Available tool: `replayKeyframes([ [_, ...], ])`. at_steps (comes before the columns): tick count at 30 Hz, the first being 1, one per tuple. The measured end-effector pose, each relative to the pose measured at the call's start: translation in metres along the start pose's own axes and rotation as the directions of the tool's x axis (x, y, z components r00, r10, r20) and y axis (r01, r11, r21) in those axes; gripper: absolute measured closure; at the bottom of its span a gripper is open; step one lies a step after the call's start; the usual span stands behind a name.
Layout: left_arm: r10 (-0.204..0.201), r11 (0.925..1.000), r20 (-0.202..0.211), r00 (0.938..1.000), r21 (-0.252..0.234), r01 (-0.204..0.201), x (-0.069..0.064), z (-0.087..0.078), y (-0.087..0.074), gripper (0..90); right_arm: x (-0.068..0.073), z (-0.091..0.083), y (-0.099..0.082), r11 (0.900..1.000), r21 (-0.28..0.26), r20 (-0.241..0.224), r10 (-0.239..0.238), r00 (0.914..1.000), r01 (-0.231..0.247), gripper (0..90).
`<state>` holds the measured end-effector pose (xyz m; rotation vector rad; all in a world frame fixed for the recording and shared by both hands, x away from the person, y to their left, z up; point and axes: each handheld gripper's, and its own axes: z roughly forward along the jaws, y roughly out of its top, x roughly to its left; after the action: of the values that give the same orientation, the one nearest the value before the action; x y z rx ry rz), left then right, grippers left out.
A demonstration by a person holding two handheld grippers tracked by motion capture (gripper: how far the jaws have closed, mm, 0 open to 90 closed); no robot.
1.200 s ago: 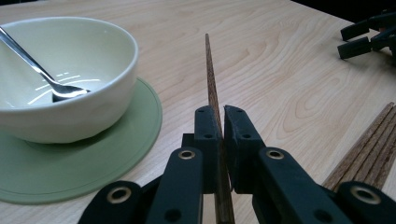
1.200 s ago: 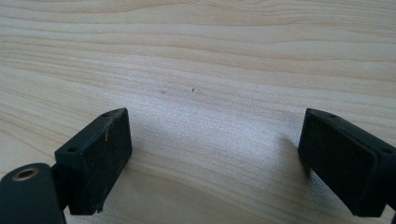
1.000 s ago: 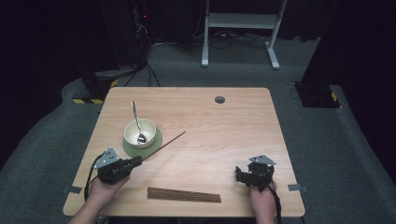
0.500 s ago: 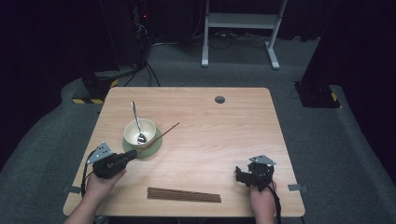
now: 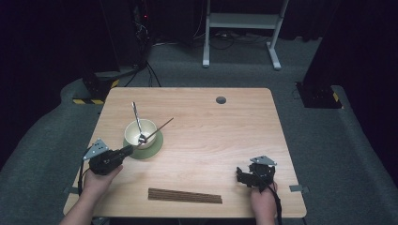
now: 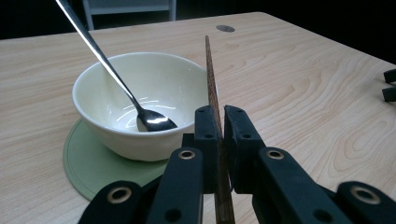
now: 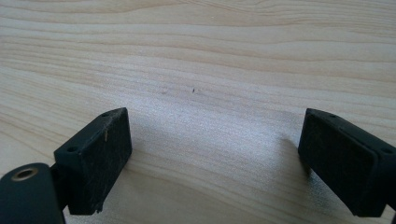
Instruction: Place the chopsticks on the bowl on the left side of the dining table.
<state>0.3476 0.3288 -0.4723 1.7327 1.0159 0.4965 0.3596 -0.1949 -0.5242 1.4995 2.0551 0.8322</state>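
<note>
Left tool (image 5: 126, 151) is clamped tight on one chopstick (image 5: 159, 129), whose far end slants up over the bowl (image 5: 140, 132). That bowl sits on a green mat (image 5: 157, 145) with a spoon (image 5: 136, 123) leaning inside. Right tool (image 5: 244, 176) hangs jaws wide apart, nothing between them, low over the bare surface (image 5: 211, 136). More chopsticks (image 5: 185, 196) lie near the front edge.

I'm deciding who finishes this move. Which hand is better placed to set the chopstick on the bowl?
Left. Its claw already grips the chopstick right beside the bowl; the right claw stands open over bare table, far from it.
</note>
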Motion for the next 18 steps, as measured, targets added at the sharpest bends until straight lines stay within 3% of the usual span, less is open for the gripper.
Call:
replayKeyframes([
  [6,-0.009,0.9999,-0.035,0.9993,-0.013,0.009,0.009,0.005,0.0,83.8,0.0,0.0,0.0,1.0,0.0,-0.004,-0.001,1.0,0.001,9.4],
  [10,0.014,0.9999,-0.05,0.9987,-0.006,-0.014,0.015,0.01,0.001,83.8,0.0,0.0,0.0,1.0,0.0,-0.003,-0.002,1.0,0.002,9.4],
  [13,-0.015,0.9995,-0.048,0.9988,-0.03,0.013,0.023,0.005,0.002,83.8,0.0,0.0,0.0,1.0,0.0,-0.004,-0.004,1.0,0.004,9.4],
  [18,-0.017,0.9997,-0.07,0.9974,-0.02,0.016,0.032,0.0,-0.001,83.8,0.0,0.0,0.0,1.0,0.0,-0.005,-0.005,1.0,0.005,9.3],
])
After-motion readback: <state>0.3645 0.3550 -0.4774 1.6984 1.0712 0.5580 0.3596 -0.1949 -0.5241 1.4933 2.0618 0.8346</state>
